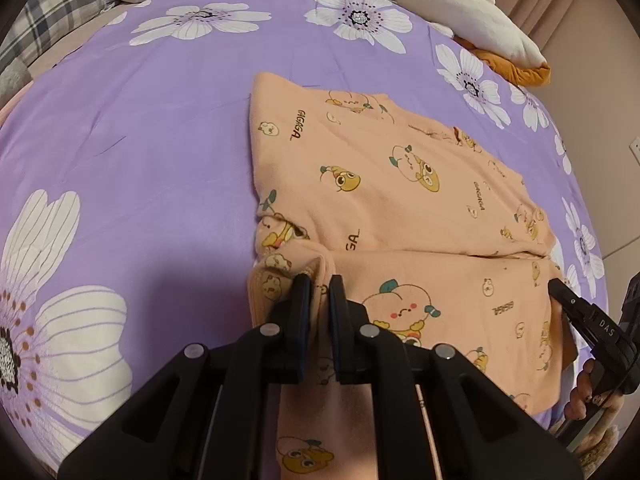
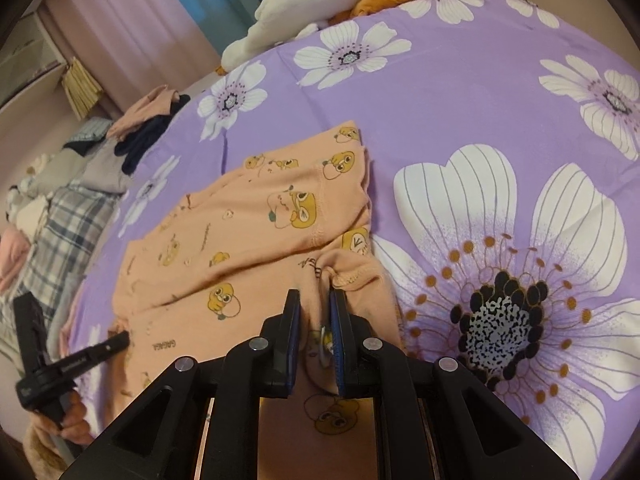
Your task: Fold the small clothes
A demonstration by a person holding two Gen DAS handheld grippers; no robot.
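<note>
A small peach garment with cartoon prints lies on the purple flowered bedspread. Its near part is folded up over the rest. My left gripper is shut on a pinch of the garment's near left edge. My right gripper is shut on a pinch of the near right edge of the garment. The right gripper also shows at the right of the left wrist view, and the left gripper at the lower left of the right wrist view.
A white and orange plush toy lies at the bed's far edge. A plaid pillow and a pile of other clothes sit along one side. Pink curtains hang beyond the bed.
</note>
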